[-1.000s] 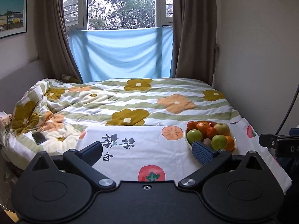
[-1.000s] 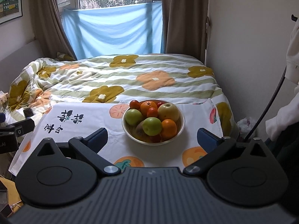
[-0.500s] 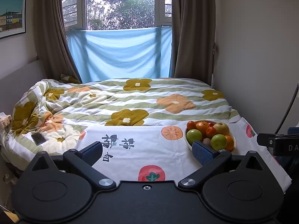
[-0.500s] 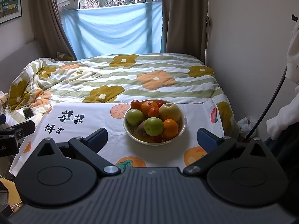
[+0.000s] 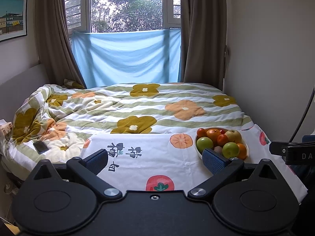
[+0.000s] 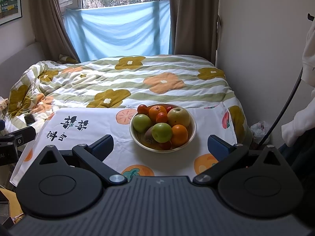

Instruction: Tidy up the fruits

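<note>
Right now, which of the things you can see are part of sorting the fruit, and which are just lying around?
Part of the job:
bowl
green apples
oranges
yellow apple
printed cloth
left gripper, open
right gripper, open

Just lying about:
phone
flowered quilt
blue sheet
framed picture

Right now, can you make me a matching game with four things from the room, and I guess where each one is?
Things:
1. bowl
2. phone
3. blue cloth
4. framed picture

Places:
A. hanging across the window
B. on the wall at the left
C. on the white printed cloth, full of fruit
D. lying on the flowered quilt at the left

Pairs: 1-C, 2-D, 3-A, 4-B
</note>
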